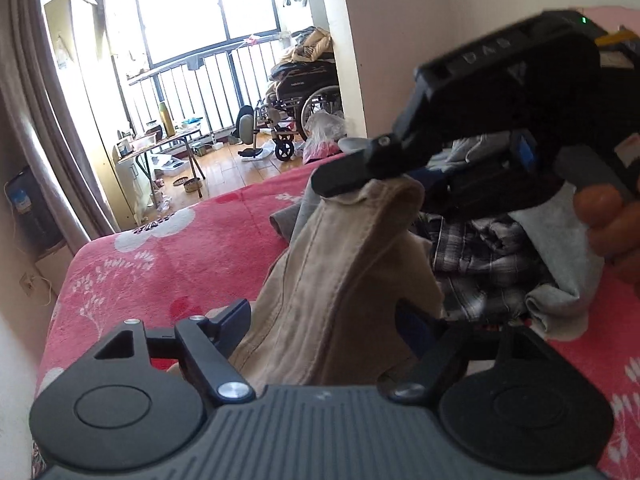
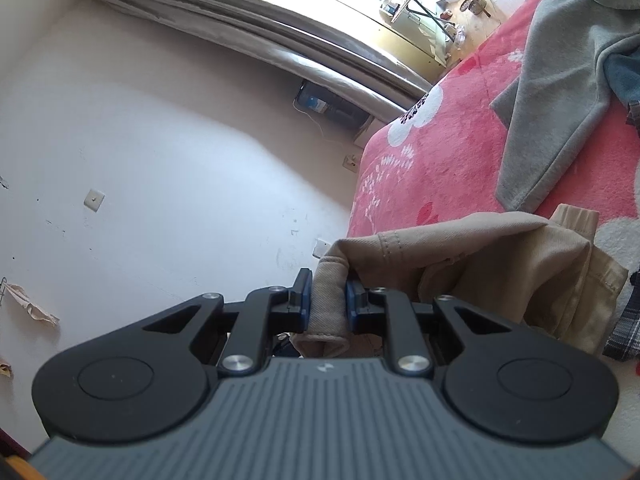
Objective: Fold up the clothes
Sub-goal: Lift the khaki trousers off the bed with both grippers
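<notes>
We've got the right gripper clamped on the beige garment, left gripper open around it; next, pinch a second edge

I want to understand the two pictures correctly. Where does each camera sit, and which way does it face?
Left wrist: on the left claw, facing over the pink bed toward the balcony; shows the right claw and a hand.
Right wrist: on the right claw, rolled sideways, facing the white wall; shows only its own fingers.
Shared: the beige garment, bed.
</notes>
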The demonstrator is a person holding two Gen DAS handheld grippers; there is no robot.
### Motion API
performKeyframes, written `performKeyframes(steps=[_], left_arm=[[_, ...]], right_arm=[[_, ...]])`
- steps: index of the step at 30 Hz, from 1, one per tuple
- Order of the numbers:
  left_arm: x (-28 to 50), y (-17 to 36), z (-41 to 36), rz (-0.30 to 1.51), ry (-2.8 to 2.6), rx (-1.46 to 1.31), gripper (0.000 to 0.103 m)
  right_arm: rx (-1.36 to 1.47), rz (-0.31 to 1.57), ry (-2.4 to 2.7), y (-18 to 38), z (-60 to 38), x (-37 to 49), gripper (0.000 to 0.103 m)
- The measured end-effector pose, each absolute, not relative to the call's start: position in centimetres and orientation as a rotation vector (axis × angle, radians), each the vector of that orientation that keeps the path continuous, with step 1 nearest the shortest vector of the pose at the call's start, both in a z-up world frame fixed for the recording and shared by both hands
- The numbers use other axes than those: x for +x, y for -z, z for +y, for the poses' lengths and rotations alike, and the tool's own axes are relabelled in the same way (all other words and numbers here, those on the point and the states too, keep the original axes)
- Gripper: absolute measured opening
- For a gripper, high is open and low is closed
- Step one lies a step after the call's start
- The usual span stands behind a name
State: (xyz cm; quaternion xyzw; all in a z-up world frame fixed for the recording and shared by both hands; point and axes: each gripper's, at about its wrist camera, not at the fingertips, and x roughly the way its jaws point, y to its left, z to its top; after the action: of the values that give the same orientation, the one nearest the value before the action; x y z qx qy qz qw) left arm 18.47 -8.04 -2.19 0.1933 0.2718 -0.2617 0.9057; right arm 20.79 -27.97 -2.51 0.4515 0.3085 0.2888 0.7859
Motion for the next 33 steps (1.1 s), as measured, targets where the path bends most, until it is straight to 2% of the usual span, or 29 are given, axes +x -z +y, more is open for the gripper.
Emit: performKeyframes(steps=[1, 3, 4, 5, 6, 9, 13, 16, 20, 26, 29, 33], left_arm=[[18.6, 2.6, -8.3, 0.570, 0.529, 0.417, 0.075], [19.4, 3.1, -8.4, 0.603, 0.501, 0.408, 0.052], [19.9, 3.2, -8.2, 0.620, 0.485, 0.389, 0.045], [20.2, 3.3, -7.8, 0.633, 0.464, 0.358, 0.033], [20.7, 3.3, -7.2, 0.642, 0.450, 0.321, 0.025], [21.3, 3.1, -5.9, 0.643, 0.432, 0.239, 0.020], [21.7, 2.7, -5.3, 0.634, 0.417, 0.189, 0.018], [22.2, 2.3, -4.8, 0.648, 0.396, 0.146, 0.016], [22.5, 1.6, -4.4, 0.649, 0.374, 0.100, 0.014], [22.7, -0.2, -3.6, 0.623, 0.344, -0.001, 0.010], [22.0, -2.3, -3.3, 0.595, 0.349, -0.038, 0.009], [20.7, -6.5, -2.4, 0.571, 0.371, -0.086, 0.009]], right_arm=[[0.970, 0.665, -0.625, 2.4, -27.9, 20.7, 0.016], [0.963, 0.664, -0.629, 2.3, -27.8, 20.5, 0.016], [0.960, 0.663, -0.631, 2.2, -27.7, 20.4, 0.016], [0.957, 0.660, -0.629, 2.1, -27.7, 20.3, 0.016], [0.956, 0.657, -0.626, 2.1, -27.8, 20.2, 0.016], [0.959, 0.658, -0.625, 2.5, -28.2, 19.7, 0.019], [0.979, 0.660, -0.634, 3.3, -28.8, 18.8, 0.022], [1.016, 0.630, -0.634, 3.9, -29.9, 17.2, 0.029], [1.070, 0.615, -0.549, 6.2, -32.0, 14.3, 0.050], [1.073, 0.851, -0.362, 13.3, -31.7, 13.1, 0.052], [1.092, 0.881, -0.346, 14.9, -31.1, 12.8, 0.052], [1.078, 0.824, -0.387, 14.0, -31.0, 12.7, 0.052]])
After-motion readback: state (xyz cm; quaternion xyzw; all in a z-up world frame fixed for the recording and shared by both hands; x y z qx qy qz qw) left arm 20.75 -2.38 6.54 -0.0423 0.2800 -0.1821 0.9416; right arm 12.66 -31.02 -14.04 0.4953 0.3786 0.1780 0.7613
